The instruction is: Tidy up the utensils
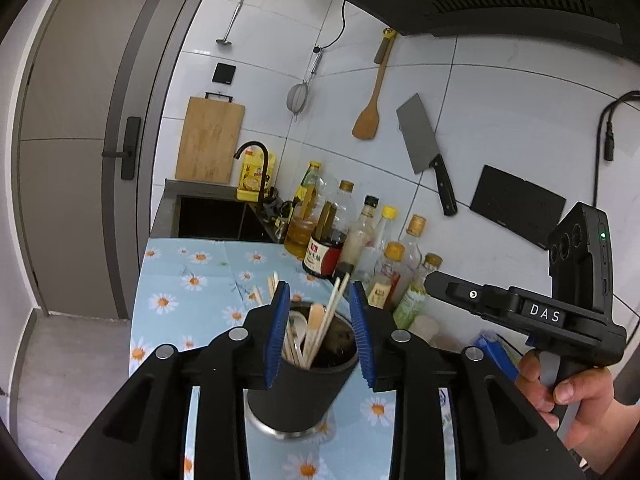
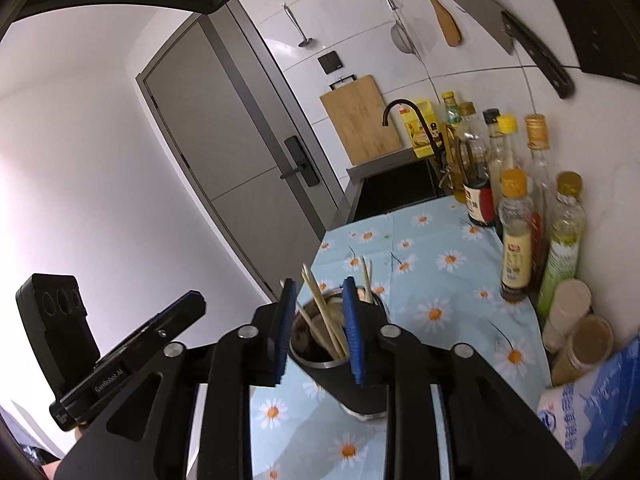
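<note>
Wooden chopsticks (image 1: 320, 330) crowd the black holder (image 1: 298, 392); both grippers' jaws stand open, empty, and could tip it.

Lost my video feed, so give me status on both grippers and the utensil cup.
Left gripper open, empty. Right gripper open, empty. Utensil cup upright on the daisy cloth, chopsticks and spoons inside. Bottles off to the side, nothing blocking.

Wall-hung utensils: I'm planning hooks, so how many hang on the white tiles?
4 visible: steel ladle leftmost, round mesh strainer next, wooden spatula, then steel cleaver with black handle rightmost.
</note>
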The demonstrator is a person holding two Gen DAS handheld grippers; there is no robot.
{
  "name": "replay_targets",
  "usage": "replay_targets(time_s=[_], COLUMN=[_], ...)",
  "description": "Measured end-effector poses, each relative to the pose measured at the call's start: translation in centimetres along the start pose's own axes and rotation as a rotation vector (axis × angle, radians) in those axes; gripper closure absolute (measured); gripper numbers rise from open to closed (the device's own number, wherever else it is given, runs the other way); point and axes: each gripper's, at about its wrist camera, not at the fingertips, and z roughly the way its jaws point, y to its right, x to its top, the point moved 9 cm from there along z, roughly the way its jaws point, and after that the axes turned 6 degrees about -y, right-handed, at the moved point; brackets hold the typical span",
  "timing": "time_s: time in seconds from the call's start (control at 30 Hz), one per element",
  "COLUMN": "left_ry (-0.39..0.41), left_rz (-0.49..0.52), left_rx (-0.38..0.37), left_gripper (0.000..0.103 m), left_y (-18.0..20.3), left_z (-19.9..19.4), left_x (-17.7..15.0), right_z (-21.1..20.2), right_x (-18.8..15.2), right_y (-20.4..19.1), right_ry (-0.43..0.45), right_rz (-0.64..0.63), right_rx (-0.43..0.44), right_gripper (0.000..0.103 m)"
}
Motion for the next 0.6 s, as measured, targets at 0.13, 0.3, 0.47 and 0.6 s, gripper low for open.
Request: replay_targets(time_s=[0.13, 0.3, 0.47, 0.6], left_ry=[0.007, 0.011, -0.003, -0.007], left_rz=[0.016, 0.035, 0.006, 0.013], left_rx=[0.012, 0.048, 0.111, 0.161], left_gripper=[0.068, 0.057, 0.036, 0.014], left_y=[1.0, 2.7, 3.5, 4.6], left_z=[-2.2, -5.1, -6.9, -8.6], left_x=[-1.0, -2.7, -4.7, -6.3], right_z=[-1.9, -5.0, -8.3, -10.7], right_x=[-1.5, -3.2, -4.6, -6.2], right_y=[0.1, 0.1, 0.9, 1.0], right_ry=[-0.003, 0.016, 0.034, 0.031], right_rz=[-0.034, -0.09, -0.105, -0.136], right_rx=[-0.023, -0.035, -0.052, -0.059], right_gripper=[0.068, 0.057, 0.038, 0.018])
